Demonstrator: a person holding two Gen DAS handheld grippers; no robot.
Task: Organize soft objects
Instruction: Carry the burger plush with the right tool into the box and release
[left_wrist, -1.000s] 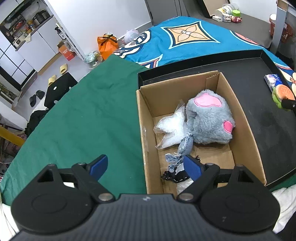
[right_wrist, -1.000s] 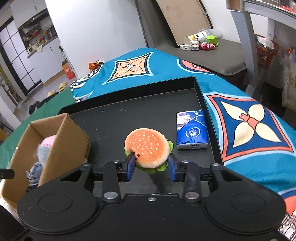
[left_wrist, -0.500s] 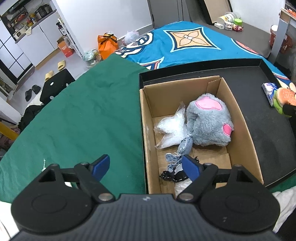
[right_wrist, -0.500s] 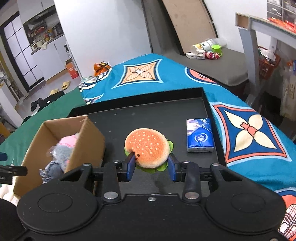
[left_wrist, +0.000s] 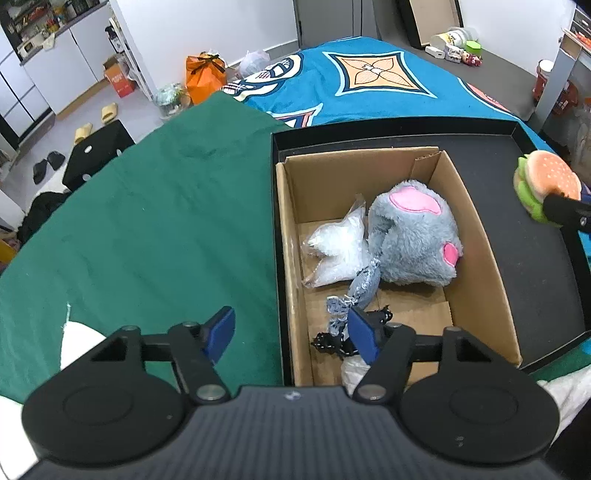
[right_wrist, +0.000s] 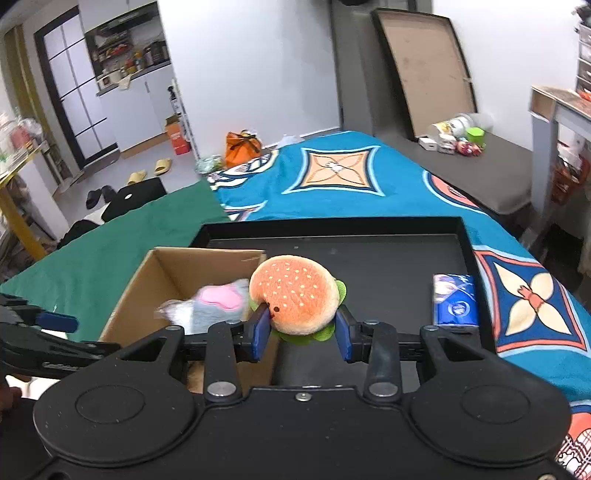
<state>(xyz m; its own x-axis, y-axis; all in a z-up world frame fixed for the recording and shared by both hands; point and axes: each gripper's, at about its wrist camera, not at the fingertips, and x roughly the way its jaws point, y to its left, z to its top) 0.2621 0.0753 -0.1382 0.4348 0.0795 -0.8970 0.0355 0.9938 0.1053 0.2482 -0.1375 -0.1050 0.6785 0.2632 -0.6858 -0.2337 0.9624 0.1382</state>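
My right gripper is shut on a plush burger with an orange bun and green lettuce, held in the air just right of the open cardboard box. In the left wrist view the burger hangs at the far right, above the black tray. The box holds a grey plush with pink patches, a clear plastic bag, a denim scrap and a black lacy piece. My left gripper hovers over the box's near left corner, its jaws closing with nothing gripped.
A blue tissue pack lies at the tray's right side. The tray rests on a table covered by a green cloth and a blue patterned cloth. A grey bench with small items stands beyond.
My right gripper has lifted the burger and carried it left toward the box. The left gripper's jaws have narrowed while it stayed over the box's near corner.
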